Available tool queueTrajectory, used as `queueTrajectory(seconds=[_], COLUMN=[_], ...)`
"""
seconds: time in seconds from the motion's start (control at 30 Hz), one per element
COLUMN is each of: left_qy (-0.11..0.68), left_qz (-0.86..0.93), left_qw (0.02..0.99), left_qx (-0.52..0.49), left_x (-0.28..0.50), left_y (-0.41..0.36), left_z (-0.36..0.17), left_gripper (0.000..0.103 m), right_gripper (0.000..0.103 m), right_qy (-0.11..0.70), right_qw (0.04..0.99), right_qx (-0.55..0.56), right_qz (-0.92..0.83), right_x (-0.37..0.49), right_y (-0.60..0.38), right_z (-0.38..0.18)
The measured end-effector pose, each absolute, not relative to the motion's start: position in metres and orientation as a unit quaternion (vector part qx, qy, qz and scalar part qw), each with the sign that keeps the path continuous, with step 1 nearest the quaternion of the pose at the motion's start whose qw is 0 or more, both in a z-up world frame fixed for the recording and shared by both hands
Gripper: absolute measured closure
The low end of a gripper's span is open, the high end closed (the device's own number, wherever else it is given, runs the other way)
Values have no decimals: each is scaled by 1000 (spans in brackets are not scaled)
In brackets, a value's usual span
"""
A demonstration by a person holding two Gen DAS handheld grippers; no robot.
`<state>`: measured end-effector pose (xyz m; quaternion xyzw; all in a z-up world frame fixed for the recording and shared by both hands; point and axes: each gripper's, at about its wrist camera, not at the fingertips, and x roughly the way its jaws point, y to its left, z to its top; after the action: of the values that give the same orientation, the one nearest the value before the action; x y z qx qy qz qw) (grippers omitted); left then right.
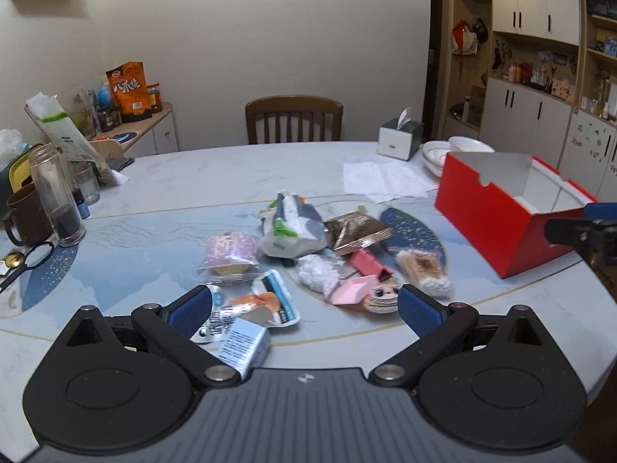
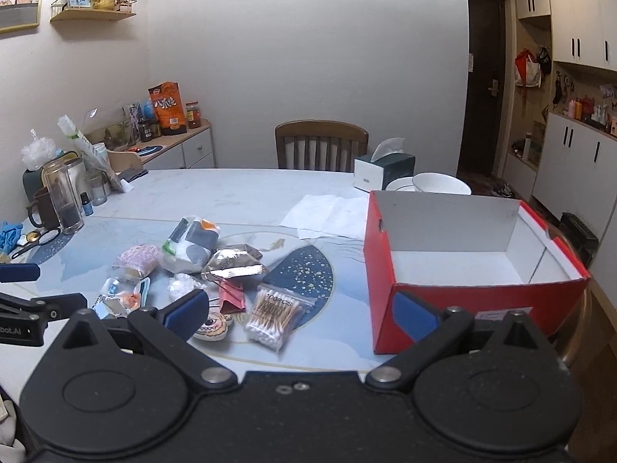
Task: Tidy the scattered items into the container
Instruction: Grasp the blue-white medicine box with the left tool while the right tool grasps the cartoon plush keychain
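A pile of scattered items lies mid-table: a grey-white pouch (image 1: 291, 227), a gold foil packet (image 1: 356, 231), a purple snack pack (image 1: 229, 252), a bag of cotton swabs (image 1: 424, 272), a pink box (image 1: 353, 289) and a small blue-white carton (image 1: 243, 345). The open red box (image 1: 509, 208) stands at the right and looks empty inside (image 2: 462, 266). My left gripper (image 1: 304, 308) is open and empty, just in front of the pile. My right gripper (image 2: 302, 314) is open and empty, between the cotton swabs (image 2: 275, 314) and the red box.
A glass jar (image 1: 58, 200), a brown mug (image 1: 25, 214) and scissors (image 1: 27, 260) stand at the table's left. A tissue box (image 1: 399, 137), stacked bowls (image 1: 455, 150) and paper napkins (image 1: 381, 181) are behind the red box. A wooden chair (image 1: 293, 117) is at the far side.
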<state>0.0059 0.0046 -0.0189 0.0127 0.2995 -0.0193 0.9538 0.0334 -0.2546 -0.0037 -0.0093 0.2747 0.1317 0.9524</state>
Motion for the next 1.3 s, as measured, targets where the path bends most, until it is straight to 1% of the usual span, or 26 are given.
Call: queueTrajectory(seconds=[0.2, 0.5, 0.6, 0.67, 0.73, 0.83, 0.87, 0.97, 1.03, 1.1, 1.13, 1.2, 1.3], left_qy=[315, 367, 374, 378, 381, 384, 385, 391, 394, 398, 400, 403, 409], left_qz=[-10, -26, -44, -54, -62, -73, -79, -90, -96, -103, -106, -112, -119], left_qw=[949, 929, 926, 923, 921, 920, 919, 915, 913, 911, 910, 907, 904], left_qx=[19, 24, 31, 38, 40, 41, 41, 42, 40, 40, 39, 40, 39], left_x=[28, 45, 46, 47, 48, 51, 52, 55, 56, 58, 58, 60, 62], left_y=[25, 51, 54, 55, 56, 58, 59, 61, 63, 65, 66, 67, 67], left_z=[-37, -75, -84, -88, -92, -95, -95, -97, -99, -100, -101, -103, -104], left_gripper=[0, 1, 1, 1, 1, 1, 3, 5, 9, 13, 15, 22, 28], right_gripper=[1, 4, 6, 9, 10, 14, 17, 21, 23, 25, 27, 29, 32], right_qy=[299, 332, 344, 353, 360, 371, 376, 388, 393, 396, 398, 400, 402], right_qw=[944, 931, 925, 920, 917, 911, 909, 903, 901, 900, 899, 897, 896], right_qx=[-2, -29, -41, -49, -55, -66, -67, -68, -70, -72, -74, -78, -86], right_qz=[136, 151, 158, 161, 163, 166, 167, 170, 171, 169, 168, 168, 167], right_x=[52, 79, 88, 93, 97, 104, 107, 111, 113, 114, 116, 117, 119], right_y=[-234, -183, -167, -158, -150, -140, -137, -131, -128, -125, -124, -122, -119], right_z=[-20, -49, -60, -68, -74, -83, -86, -93, -96, -98, -99, -101, -103])
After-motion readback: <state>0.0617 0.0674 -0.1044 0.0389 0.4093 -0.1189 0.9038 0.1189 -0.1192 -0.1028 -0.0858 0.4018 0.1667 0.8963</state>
